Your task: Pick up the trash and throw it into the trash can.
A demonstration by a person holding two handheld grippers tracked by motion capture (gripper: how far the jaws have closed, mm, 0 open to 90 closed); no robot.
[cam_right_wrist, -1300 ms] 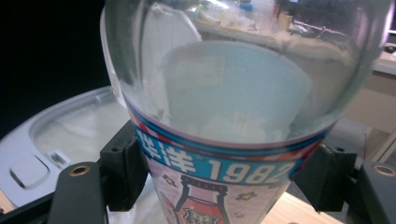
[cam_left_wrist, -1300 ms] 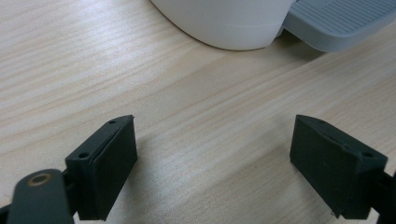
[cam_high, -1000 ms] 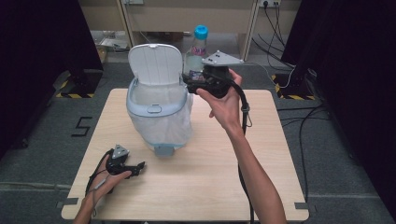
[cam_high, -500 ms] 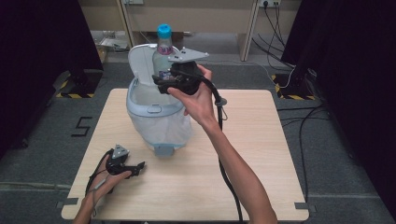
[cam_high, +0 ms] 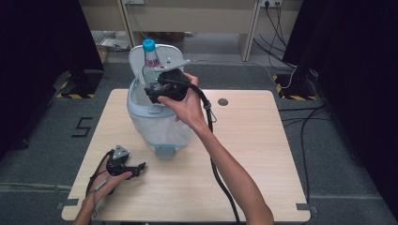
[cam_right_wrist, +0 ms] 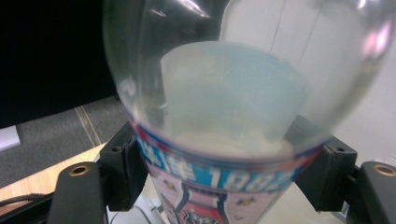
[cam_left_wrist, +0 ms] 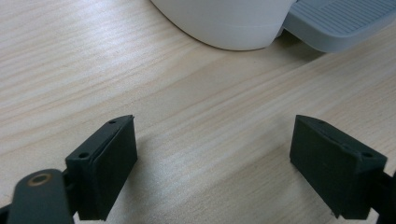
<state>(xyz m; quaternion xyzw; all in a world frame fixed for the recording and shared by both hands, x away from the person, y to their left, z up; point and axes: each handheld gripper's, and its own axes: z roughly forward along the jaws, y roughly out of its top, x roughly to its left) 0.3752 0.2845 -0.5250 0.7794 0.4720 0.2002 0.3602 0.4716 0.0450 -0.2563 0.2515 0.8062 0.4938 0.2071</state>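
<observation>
Left gripper (cam_high: 136, 169): parked on the near-left of the pale wood-grain bench (cam_high: 263, 154), jaws spread wide with nothing between them, just bare wood. From its own view you get the rounded white base of the bin and its ribbed grey foot pedal (cam_left_wrist: 341, 21) just ahead.

Bin: white plastic pedal bin (cam_high: 157, 124) with a thin liner bag, sitting mid-bench, lid (cam_high: 138, 58) flipped up at the back, mouth open to the top.

Right gripper (cam_high: 157, 89): held up over the bin's mouth, jaws clamped on either side of the labelled waist of a clear plastic bottle with a light blue cap (cam_high: 150, 58).

Bottle: long axis roughly upright, cap end up, smooth rounded shoulder, glossy printed label (cam_right_wrist: 210, 186). Looks empty to me, but the close view is blurry so don't quote me.

Key relation: bottle sits right above the opening, so it wants to go straight down. Right hand's the one on it; left is well off.
</observation>
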